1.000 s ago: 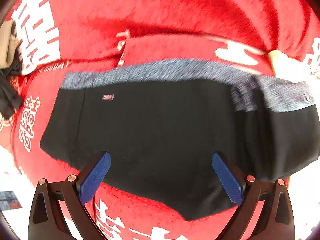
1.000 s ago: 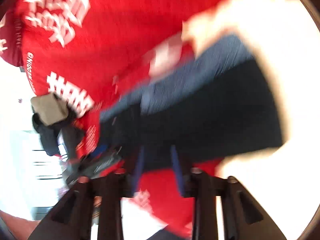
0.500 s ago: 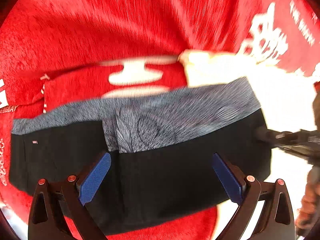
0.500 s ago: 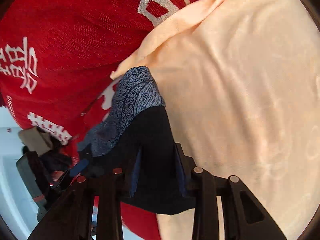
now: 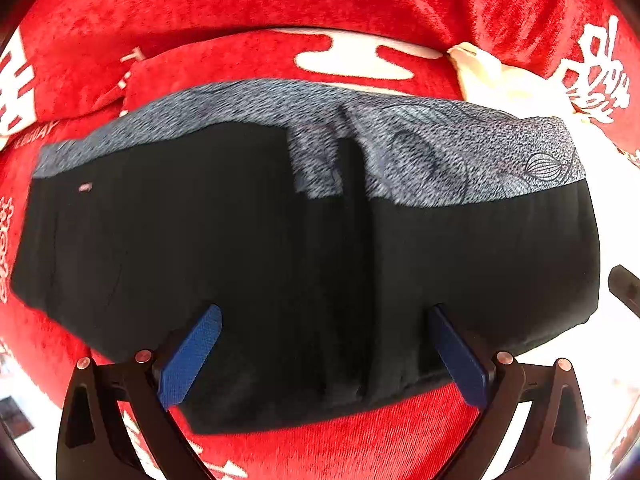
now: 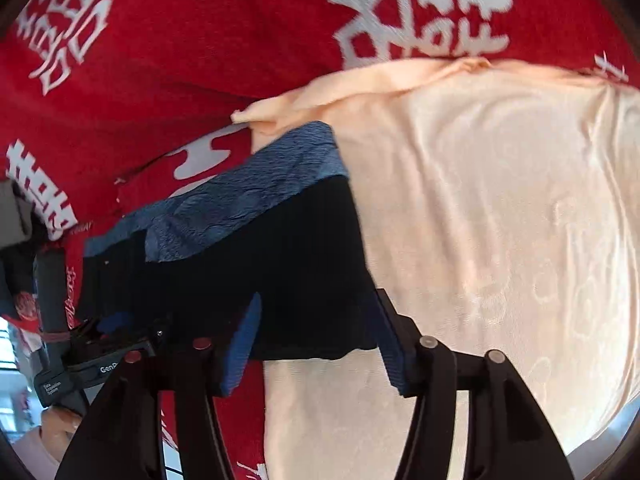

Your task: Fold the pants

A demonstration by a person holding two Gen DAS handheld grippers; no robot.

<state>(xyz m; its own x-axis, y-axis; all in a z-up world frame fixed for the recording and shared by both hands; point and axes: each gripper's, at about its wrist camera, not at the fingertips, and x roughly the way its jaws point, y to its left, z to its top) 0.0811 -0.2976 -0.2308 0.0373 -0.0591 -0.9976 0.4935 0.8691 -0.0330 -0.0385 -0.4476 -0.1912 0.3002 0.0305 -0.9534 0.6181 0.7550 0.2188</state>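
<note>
- A red blanket (image 5: 360,0) with big white characters covers the soft surface I am working over; I cannot see what is beneath it, nor any edge or corner of it.
- A pale peach sheet (image 6: 500,220) lies on the blanket to my right, its top hem rumpled against the red.
- The black pants (image 5: 240,240), with a grey patterned waistband (image 5: 440,152), lie flat and folded over themselves, mostly on the blanket; their right end rests on the peach sheet.
- A small folded piece of red cloth (image 5: 248,60) with white print lies just beyond the waistband, touching it.
</note>
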